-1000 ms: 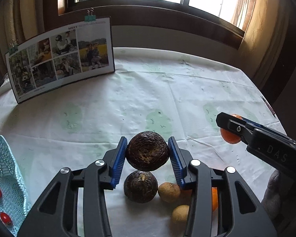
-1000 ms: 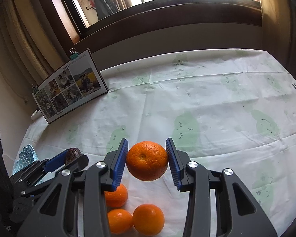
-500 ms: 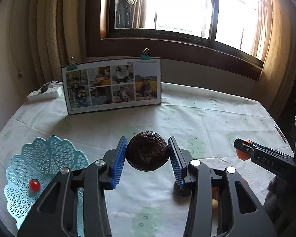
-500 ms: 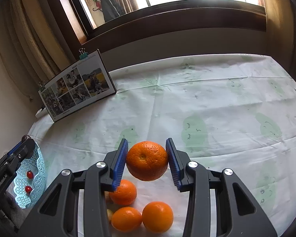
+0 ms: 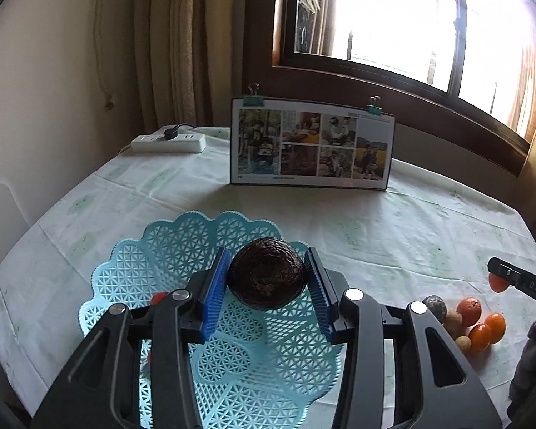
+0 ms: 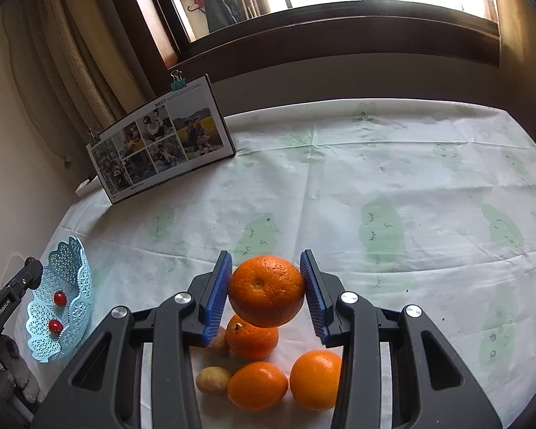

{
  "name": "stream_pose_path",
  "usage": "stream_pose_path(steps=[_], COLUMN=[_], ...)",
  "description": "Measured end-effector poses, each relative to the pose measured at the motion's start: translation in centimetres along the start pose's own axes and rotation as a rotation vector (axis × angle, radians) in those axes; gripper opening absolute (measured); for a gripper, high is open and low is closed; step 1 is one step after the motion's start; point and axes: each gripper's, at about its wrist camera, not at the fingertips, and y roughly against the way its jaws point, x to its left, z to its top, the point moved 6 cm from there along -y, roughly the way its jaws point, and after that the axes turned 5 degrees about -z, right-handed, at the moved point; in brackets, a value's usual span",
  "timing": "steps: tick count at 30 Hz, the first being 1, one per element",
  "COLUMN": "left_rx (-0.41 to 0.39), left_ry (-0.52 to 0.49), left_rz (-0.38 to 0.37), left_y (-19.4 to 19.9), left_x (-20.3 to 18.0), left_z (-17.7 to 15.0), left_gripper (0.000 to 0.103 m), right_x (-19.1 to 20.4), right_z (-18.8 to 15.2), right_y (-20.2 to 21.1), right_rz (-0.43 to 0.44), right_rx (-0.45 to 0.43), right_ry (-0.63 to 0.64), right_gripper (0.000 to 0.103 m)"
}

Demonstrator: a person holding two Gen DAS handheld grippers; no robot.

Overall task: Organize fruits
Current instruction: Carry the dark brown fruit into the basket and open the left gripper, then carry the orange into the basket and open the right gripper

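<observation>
While daylight fills the window behind, two hand-held claws each carry a fruit above a cloth-covered tabletop.

Left claw (image 5: 267, 286): closed on a dark, wrinkled avocado (image 5: 267, 273), blue pads pressed to both of its sides; the fruit hangs over the pale blue lattice basket (image 5: 175, 246).

Basket: on the tabletop's left side, just beneath the left claw; two small red tomatoes (image 6: 59, 298) lie inside it in the right wrist view.

Right claw (image 6: 267, 291): closed on a large orange (image 6: 267, 290), gripped between its blue pads and held above the loose fruit pile.

Fruit pile: near the right claw, three smaller oranges (image 6: 257, 386) sit close together on the tabletop, with two brownish round fruits (image 6: 212, 380) just to their left; in the left wrist view a second dark avocado (image 5: 434, 306) lies at the pile's left edge.

Tabletop (image 6: 393, 186): white cloth with faint green prints, bare across the middle.

Photo board (image 5: 311, 144): upright at the far side, held by binder clips at its top corners.

Power strip (image 5: 168, 142): white, far left, beside the curtain.
</observation>
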Motion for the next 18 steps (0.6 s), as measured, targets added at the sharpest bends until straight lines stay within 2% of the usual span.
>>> stream_pose_path(steps=[7,8,9,11,14,18], left_rx=[0.038,0.04,0.042,0.026,-0.001,-0.034], left_ry=[0.058,0.065,0.072,0.1,0.131,0.156], left_rz=[0.016,0.016,0.015,0.021,0.037,0.071], left_y=[-0.9,-1.0,-1.0,-0.7,0.0,0.9], left_x=[2.4,2.6,2.8,3.5,4.8,6.4], left_z=[-1.5,-1.6,-1.6,-1.4,-1.1,-0.8], left_gripper=[0.045,0.049,0.063,0.074,0.075,0.084], right_x=[1.5,1.6,1.8,2.2,2.9,4.7], right_z=[-0.9,-1.0,-1.0,-1.1,-1.3,-1.2], right_y=[-0.1,-0.1,0.0,0.2,0.7,1.7], right_rz=[0.013,0.014,0.016,0.023,0.042,0.085], right_rx=[0.009,0.01,0.01,0.008,0.001,-0.012], right_ry=[0.034,0.037,0.04,0.046,0.059,0.088], right_gripper=[0.04,0.04,0.04,0.04,0.04,0.04])
